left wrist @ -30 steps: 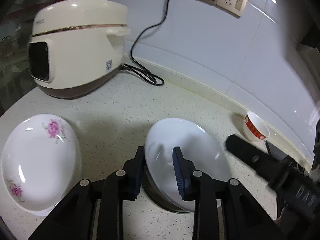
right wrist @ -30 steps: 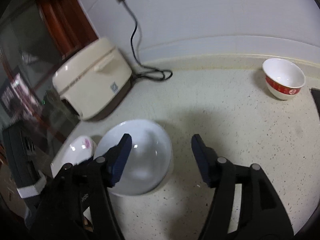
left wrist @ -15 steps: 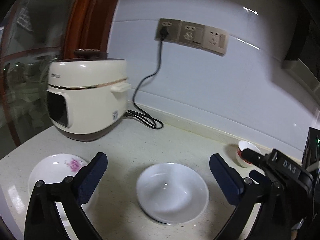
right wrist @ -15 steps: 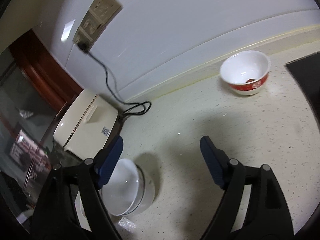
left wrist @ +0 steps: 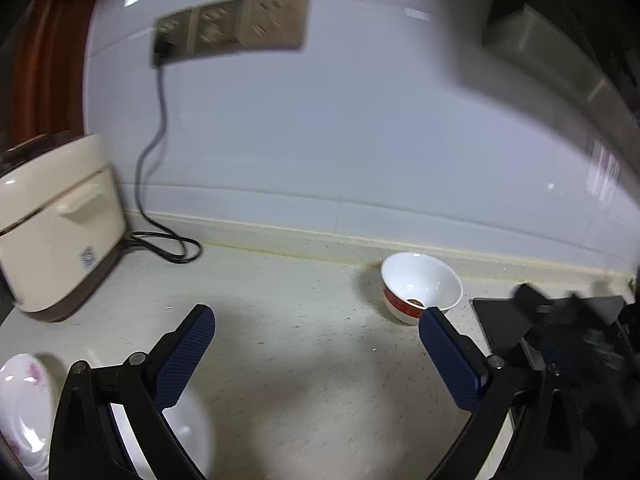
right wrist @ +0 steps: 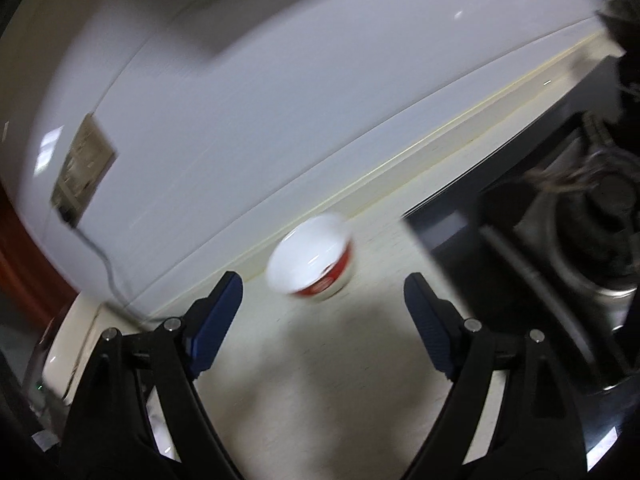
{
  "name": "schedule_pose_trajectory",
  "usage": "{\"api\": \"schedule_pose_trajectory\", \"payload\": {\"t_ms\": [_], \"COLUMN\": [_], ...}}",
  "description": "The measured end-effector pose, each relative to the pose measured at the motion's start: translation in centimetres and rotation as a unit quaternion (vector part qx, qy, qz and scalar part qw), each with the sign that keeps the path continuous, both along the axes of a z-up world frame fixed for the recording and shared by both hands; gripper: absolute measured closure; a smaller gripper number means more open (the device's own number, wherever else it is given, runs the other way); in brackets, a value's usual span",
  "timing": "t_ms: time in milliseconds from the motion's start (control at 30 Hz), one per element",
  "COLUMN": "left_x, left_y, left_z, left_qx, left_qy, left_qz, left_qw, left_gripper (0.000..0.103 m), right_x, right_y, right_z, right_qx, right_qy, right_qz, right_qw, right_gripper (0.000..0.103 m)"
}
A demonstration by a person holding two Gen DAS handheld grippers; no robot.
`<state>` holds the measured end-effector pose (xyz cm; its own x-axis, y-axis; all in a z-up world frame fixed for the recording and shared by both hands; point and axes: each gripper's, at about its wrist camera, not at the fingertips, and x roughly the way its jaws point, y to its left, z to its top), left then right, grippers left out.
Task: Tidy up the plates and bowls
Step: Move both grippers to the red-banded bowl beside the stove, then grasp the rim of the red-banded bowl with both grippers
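Note:
A small white bowl with a red band (left wrist: 421,286) stands on the speckled counter near the back wall, also in the right wrist view as the red-banded bowl (right wrist: 312,262). My left gripper (left wrist: 316,330) is wide open over bare counter, the bowl just beyond its right finger. My right gripper (right wrist: 322,300) is open, its jaws still opening, with nothing between them; the bowl lies just ahead. A plain white bowl (left wrist: 188,436) sits under my left finger at the bottom left. A flowered white plate (left wrist: 22,400) lies at the left edge.
A cream rice cooker (left wrist: 56,224) stands at the left with its black cord (left wrist: 160,236) running to a wall socket (left wrist: 232,24). A black glass stove top (left wrist: 504,320) lies right of the bowl; its burner (right wrist: 600,216) shows in the right wrist view.
My left gripper let go of the plain white bowl, opened wide and swung right toward the red-banded bowl. My right gripper also swung right, rolled, and opened wider; the bowl now sits nearer it.

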<state>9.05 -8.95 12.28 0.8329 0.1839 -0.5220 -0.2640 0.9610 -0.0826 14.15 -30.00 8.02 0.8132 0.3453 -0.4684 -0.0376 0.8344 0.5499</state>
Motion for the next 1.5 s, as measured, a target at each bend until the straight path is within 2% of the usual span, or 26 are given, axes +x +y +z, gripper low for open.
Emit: {"api": "schedule_pose_trajectory", "payload": {"t_ms": [100, 267, 400, 467, 567, 800, 900, 1100, 1200, 1333, 1367, 1467, 1500], "left_x": [1.8, 2.5, 2.5, 2.7, 2.9, 3.7, 4.1, 4.5, 4.7, 4.6, 4.5, 4.6, 4.6], "left_y": [-0.4, 0.6, 1.9, 1.8, 0.7, -0.1, 0.5, 1.2, 1.4, 1.3, 1.4, 1.9, 2.0], "left_z": [-1.7, -3.6, -4.6, -5.1, -5.5, -6.7, -7.2, -7.9, -8.1, -7.8, -7.8, -7.6, -7.6], "left_qx": [-0.001, -0.016, -0.070, -0.079, -0.064, -0.079, -0.102, -0.111, -0.125, -0.118, -0.123, -0.138, -0.141], "left_qy": [0.000, 0.009, 0.010, 0.017, 0.023, 0.055, 0.073, 0.090, 0.098, 0.093, 0.090, 0.085, 0.085], "left_qz": [-0.005, -0.028, -0.037, -0.052, -0.071, -0.091, -0.083, -0.061, -0.063, -0.060, -0.060, -0.061, -0.062], "left_qw": [1.0000, 0.9994, 0.9968, 0.9954, 0.9952, 0.9912, 0.9886, 0.9878, 0.9852, 0.9868, 0.9864, 0.9849, 0.9844], "left_gripper": [0.000, 0.000, 0.000, 0.000, 0.000, 0.000, 0.000, 0.000, 0.000, 0.000, 0.000, 0.000, 0.000], "right_x": [-0.1, 0.3, 0.5, 0.6, 1.0, 6.4, 8.4, 11.7, 12.2, 12.8, 12.9, 12.7, 12.5], "right_y": [-0.4, 0.5, 1.8, 1.9, 1.3, 2.3, 3.7, 6.4, 6.6, 6.4, 6.3, 6.2, 6.1], "right_z": [0.5, 0.5, -0.1, -0.6, -1.5, -3.6, -3.8, -4.2, -4.4, -5.2, -5.4, -5.4, -5.4], "right_qx": [-0.024, -0.062, -0.094, -0.101, -0.082, -0.045, -0.059, -0.104, -0.110, -0.090, -0.083, -0.060, -0.064], "right_qy": [-0.010, -0.007, -0.005, -0.002, 0.010, 0.092, 0.112, 0.146, 0.154, 0.165, 0.167, 0.170, 0.175], "right_qz": [-0.024, -0.025, -0.028, -0.030, -0.024, 0.042, 0.060, 0.089, 0.101, 0.109, 0.110, 0.116, 0.110], "right_qw": [0.999, 0.998, 0.995, 0.994, 0.996, 0.994, 0.990, 0.980, 0.977, 0.976, 0.976, 0.977, 0.976], "right_gripper": [0.017, 0.016, 0.016, 0.016, 0.016, 0.017, 0.016, 0.016, 0.016, 0.017, 0.023, 0.057, 0.065]}}
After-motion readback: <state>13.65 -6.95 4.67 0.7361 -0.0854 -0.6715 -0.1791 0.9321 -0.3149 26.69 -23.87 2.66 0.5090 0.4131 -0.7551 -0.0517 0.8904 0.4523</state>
